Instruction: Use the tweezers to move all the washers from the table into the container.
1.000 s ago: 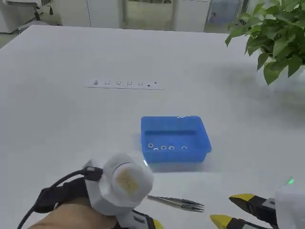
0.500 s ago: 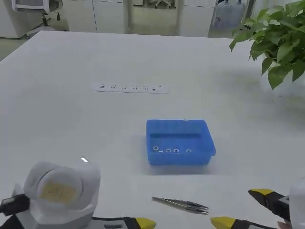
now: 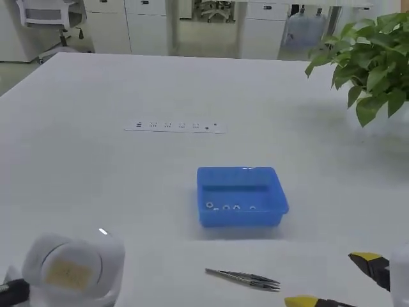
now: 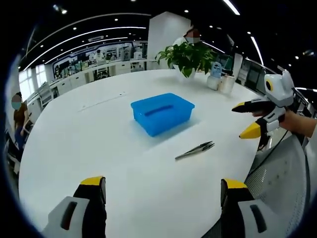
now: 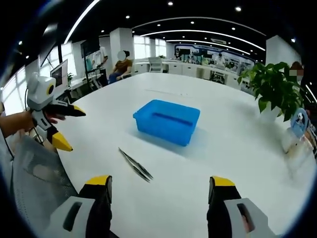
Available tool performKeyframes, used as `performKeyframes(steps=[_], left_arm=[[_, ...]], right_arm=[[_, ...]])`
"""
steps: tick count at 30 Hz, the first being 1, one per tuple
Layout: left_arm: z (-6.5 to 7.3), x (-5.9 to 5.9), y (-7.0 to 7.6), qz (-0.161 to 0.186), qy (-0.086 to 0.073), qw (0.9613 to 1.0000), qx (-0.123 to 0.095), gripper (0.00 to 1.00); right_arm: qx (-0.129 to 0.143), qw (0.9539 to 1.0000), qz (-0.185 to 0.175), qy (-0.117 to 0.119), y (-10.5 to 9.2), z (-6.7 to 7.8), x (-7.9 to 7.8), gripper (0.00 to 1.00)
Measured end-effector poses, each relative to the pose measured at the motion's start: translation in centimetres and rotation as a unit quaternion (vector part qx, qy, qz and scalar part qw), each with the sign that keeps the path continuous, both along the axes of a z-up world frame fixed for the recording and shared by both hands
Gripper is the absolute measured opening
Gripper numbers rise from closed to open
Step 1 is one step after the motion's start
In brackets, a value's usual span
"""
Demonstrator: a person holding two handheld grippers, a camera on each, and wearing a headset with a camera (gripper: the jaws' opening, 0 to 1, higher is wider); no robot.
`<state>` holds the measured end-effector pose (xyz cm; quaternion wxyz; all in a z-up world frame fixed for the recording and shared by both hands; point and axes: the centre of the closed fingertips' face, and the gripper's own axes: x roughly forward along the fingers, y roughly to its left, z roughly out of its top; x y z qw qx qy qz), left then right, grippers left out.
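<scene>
A blue container [image 3: 241, 197] stands mid-table with several washers [image 3: 227, 207] lying along its near inner wall. Metal tweezers [image 3: 244, 278] lie flat on the white table [image 3: 128, 185] in front of it, touched by nothing. My right gripper [image 3: 339, 283] shows its yellow tips at the bottom right, open, just right of the tweezers. In the left gripper view my left gripper [image 4: 161, 189] is open and empty, with the tweezers [image 4: 195, 149] and container [image 4: 162, 112] ahead. In the right gripper view my right gripper [image 5: 159, 183] is open, close behind the tweezers [image 5: 135, 165].
A power strip [image 3: 174, 126] lies flat beyond the container. A potted plant [image 3: 370, 57] stands at the far right. Cups [image 4: 220, 82] sit near the plant. The table's near edge runs just under both grippers.
The head camera has tilted up. My left gripper has sunk toward the bottom left corner and my right gripper has drawn back to the right. The tweezers and the container have stayed put.
</scene>
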<state>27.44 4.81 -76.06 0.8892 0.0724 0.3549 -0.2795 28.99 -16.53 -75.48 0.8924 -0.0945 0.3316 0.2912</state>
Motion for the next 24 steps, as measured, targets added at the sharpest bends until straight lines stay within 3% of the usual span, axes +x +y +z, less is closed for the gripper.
performKeyframes(steps=[11, 24], left_arm=[[0.18, -0.40, 0.40, 0.005, 0.003, 1.0000, 0.006, 0.99], [-0.10, -0.14, -0.15, -0.008, 0.006, 0.9999, 0.009, 0.99]], right_arm=[[-0.004, 1.0000, -0.005, 0.007, -0.40, 0.02, -0.09, 0.79], [-0.017, 0.9997, 0.008, 0.016, -0.26, -0.55, -0.11, 0.79]])
